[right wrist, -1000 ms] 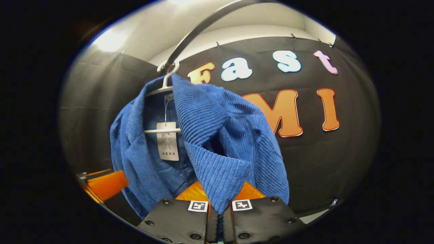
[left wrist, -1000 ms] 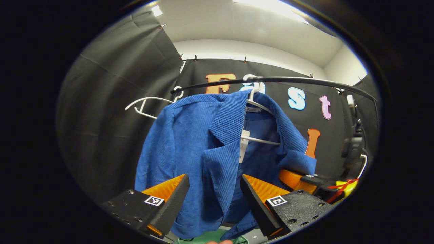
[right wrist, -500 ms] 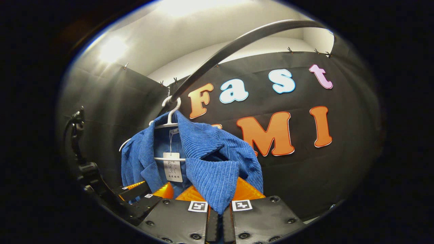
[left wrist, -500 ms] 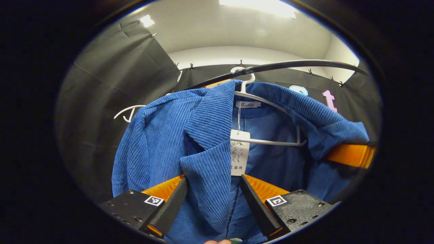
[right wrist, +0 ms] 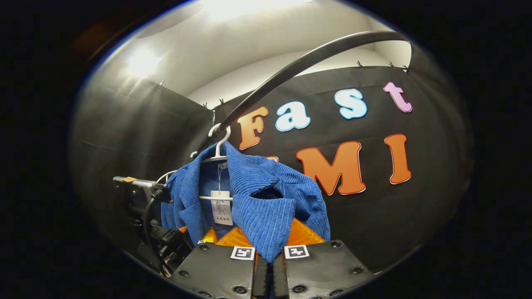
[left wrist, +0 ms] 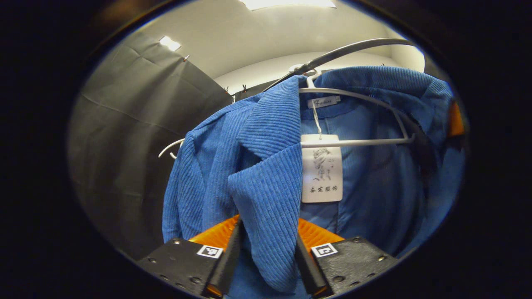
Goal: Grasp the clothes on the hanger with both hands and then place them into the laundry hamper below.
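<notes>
At six o'clock in the left gripper view, my left gripper (left wrist: 266,259) has its fingers closed in on the near lapel of the blue corduroy jacket (left wrist: 266,195); both pads appear to press the cloth from either side, so I judge it pinched. At six o'clock in the right gripper view, my right gripper (right wrist: 270,265) has its fingers pressed almost together with the tip of the other lapel nipped between them.

Just beyond the fingers, a white paper tag (left wrist: 321,168) dangles at the centre of the left gripper view. The jacket hangs open on a white hanger (left wrist: 357,142), its crossbar running toward three o'clock. Past that, at twelve o'clock, the hanger's hook sits on the dark rail (right wrist: 307,62). A second, bare hanger (left wrist: 170,148) peeks out at nine o'clock behind the jacket.

I judge the corduroy soft, thick and grippy, light enough for two pinches, but limp: it will sag and swing. The lapels are fair holds, though the shoulders must slide off the hanger ends, so I'd draw outward and down evenly, watching that the cloth doesn't snag and drag the hanger off the rail
</notes>
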`<state>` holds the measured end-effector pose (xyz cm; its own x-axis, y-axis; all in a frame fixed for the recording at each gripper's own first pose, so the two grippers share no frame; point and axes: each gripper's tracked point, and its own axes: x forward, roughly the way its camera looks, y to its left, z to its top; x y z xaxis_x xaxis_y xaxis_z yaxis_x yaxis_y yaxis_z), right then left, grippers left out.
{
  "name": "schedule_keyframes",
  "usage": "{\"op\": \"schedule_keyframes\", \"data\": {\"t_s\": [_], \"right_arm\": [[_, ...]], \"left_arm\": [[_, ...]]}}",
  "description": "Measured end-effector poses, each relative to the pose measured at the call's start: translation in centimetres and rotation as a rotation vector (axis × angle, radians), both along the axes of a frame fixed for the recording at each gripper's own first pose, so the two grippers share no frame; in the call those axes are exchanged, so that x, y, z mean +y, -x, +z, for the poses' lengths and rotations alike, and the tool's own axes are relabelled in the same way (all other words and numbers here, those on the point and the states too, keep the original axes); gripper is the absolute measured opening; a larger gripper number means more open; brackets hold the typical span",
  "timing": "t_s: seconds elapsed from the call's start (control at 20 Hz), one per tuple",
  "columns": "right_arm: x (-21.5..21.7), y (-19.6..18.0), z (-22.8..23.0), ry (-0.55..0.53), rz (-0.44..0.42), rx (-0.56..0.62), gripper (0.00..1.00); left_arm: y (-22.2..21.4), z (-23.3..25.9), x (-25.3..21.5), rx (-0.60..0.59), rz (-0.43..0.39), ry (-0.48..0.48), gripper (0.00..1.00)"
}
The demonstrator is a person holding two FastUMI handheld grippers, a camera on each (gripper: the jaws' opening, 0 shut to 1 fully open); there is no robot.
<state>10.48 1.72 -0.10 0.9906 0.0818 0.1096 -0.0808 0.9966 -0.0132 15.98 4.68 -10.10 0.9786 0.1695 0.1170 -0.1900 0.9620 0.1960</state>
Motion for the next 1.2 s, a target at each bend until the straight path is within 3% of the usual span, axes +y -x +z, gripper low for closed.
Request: {"op": "schedule_keyframes", "data": {"t_s": [0.1,0.15,0.3,0.45,0.65,0.85,0.95,1.2], "right_arm": [[0.1,-0.1,-0.2,0.001,0.004,0.001,0.13],[0.2,-0.2,-0.3,0.003,0.007,0.000,0.13],[0.4,-0.5,-0.5,0.005,0.007,0.000,0.13],[-0.3,-0.6,-0.3,0.010,-0.024,-0.021,0.12],[-1.6,-0.6,0.8,0.047,-0.098,-0.090,0.13],[-2.4,-0.1,3.6,0.093,-0.142,-0.180,0.13],[-2.9,0.2,5.4,0.114,-0.160,-0.229,0.12],[-3.3,0.3,8.6,0.128,-0.190,-0.308,0.12]], "left_arm": [[0.3,-0.2,1.0,0.021,-0.020,0.027,0.36],[0.6,-0.2,1.3,0.035,-0.038,0.037,0.34],[1.4,0.4,1.1,0.065,-0.121,0.013,0.07],[2.1,1.7,2.3,0.074,-0.125,0.021,0.02],[4.1,7.2,5.3,0.005,-0.054,-0.013,0.04],[4.6,14.4,8.3,-0.065,0.004,-0.145,0.07],[3.5,16.9,9.2,-0.080,0.011,-0.168,0.02],[1.6,24.8,10.4,-0.180,0.017,-0.264,0.04]]}}
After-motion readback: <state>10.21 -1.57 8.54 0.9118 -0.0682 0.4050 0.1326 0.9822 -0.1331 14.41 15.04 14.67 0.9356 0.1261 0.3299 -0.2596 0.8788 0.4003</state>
